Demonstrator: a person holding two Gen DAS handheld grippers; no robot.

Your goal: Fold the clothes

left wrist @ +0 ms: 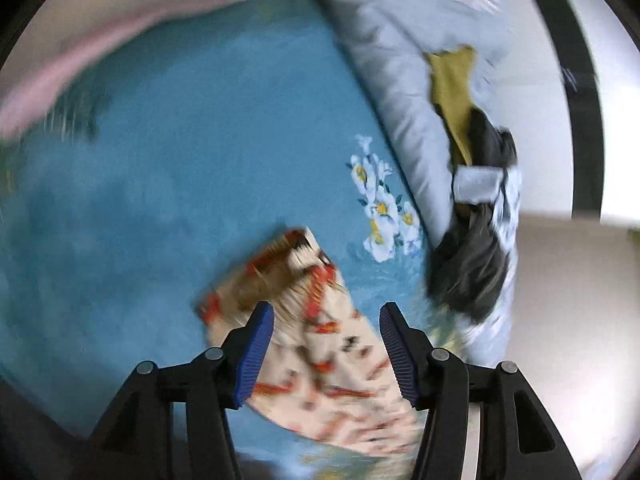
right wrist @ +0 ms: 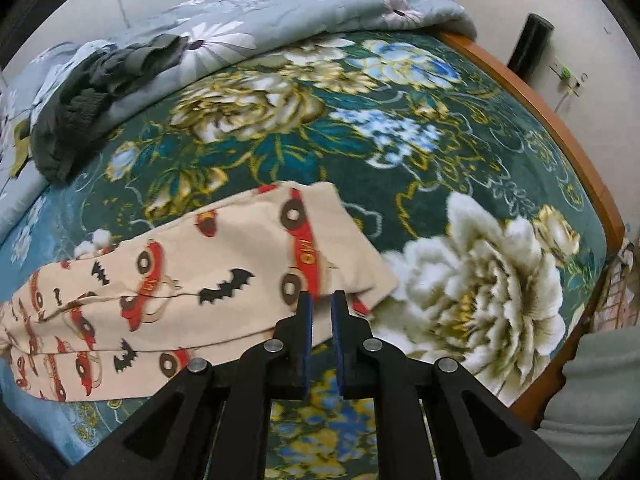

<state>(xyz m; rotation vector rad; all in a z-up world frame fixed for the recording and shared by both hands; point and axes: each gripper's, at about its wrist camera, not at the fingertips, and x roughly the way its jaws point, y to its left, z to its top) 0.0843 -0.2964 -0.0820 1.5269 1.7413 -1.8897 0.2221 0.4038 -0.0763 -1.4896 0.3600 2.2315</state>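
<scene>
A cream garment printed with red cars and black bats (right wrist: 192, 280) lies folded lengthwise on the floral bed cover (right wrist: 400, 128). In the left wrist view the same garment (left wrist: 320, 344) lies below and between my open left gripper (left wrist: 326, 340), blurred by motion. My right gripper (right wrist: 321, 304) hovers at the garment's near right edge with its jaws almost closed and a narrow gap between them; nothing is held between them.
A grey floral quilt (right wrist: 280, 12) is bunched at the back of the bed, with a dark grey garment (right wrist: 92, 100) and an olive one (left wrist: 452, 84) on it. The wooden bed frame (right wrist: 580, 160) runs along the right. A pink cloth (left wrist: 100, 40) is at upper left.
</scene>
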